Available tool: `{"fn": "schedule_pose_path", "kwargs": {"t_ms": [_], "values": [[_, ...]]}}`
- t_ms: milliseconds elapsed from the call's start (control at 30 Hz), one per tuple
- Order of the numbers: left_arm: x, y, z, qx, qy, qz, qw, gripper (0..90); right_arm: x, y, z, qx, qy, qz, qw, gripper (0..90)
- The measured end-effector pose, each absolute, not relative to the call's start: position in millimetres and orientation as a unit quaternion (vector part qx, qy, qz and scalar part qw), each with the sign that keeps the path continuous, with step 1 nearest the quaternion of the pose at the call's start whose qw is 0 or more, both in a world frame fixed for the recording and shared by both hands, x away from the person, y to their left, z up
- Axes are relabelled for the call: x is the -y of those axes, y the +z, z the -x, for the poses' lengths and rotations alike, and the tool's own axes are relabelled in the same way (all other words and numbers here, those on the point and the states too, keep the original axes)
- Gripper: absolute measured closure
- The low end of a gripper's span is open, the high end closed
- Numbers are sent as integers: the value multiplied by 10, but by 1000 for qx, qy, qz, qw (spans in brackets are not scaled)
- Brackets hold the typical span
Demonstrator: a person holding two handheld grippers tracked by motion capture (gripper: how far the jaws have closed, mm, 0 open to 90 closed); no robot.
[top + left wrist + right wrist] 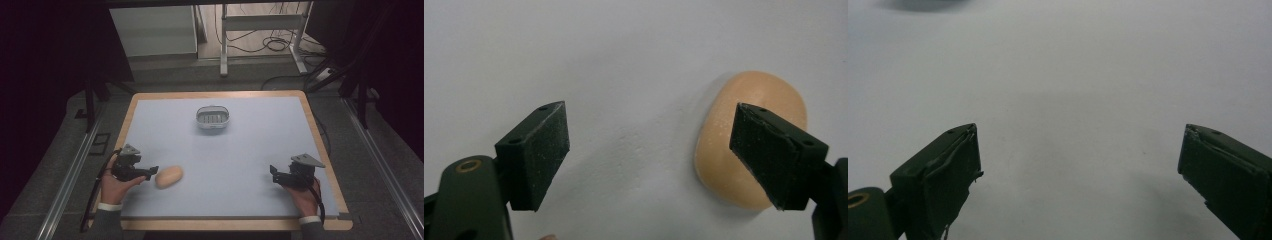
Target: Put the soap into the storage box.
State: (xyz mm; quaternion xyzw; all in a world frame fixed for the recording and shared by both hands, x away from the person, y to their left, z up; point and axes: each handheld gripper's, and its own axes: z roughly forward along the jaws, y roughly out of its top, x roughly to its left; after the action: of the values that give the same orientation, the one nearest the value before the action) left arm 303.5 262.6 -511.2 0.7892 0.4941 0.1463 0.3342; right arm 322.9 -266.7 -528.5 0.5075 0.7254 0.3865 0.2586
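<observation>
A tan, egg-shaped bread roll [169,176] lies on the pale blue table mat [235,150] at the front left. My left gripper [150,173] is open just left of it, jaws pointing at the roll. In the left gripper view the roll [744,125] sits partly behind the right jaw, with bare mat between the jaws of my left gripper [649,150]. My right gripper [274,173] rests at the front right, open, with nothing but mat between its jaws [1078,170]. A small white basket [212,118] stands at the middle back of the mat.
The mat lies on a wooden-edged table [320,145]. Beyond the table stand a white metal frame [260,30] and loose cables on the floor. Dark curtains hang at both sides.
</observation>
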Motion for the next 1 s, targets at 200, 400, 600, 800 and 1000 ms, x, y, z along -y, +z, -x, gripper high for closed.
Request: {"fn": "schedule_pose_path", "kwargs": {"t_ms": [200,400,600,800,1000], "values": [[-2648,-5114,-3003,-494,146,-790,332,164,2674,-5280,-3209,-726,397,-499,258,58],[-2685,-5074,-3015,-492,145,-787,342,163,2699,-5272,-3156,-713,417,-493,272,79],[-2708,-5093,-3073,-497,148,-786,338,163,2715,-5272,-3159,-709,420,-500,268,79],[-2708,-5123,-3071,-499,146,-788,331,163,2704,-5272,-3153,-714,422,-490,269,81],[-2690,-5108,-3033,-501,149,-789,324,160,2718,-5268,-3122,-702,430,-494,281,82]]}}
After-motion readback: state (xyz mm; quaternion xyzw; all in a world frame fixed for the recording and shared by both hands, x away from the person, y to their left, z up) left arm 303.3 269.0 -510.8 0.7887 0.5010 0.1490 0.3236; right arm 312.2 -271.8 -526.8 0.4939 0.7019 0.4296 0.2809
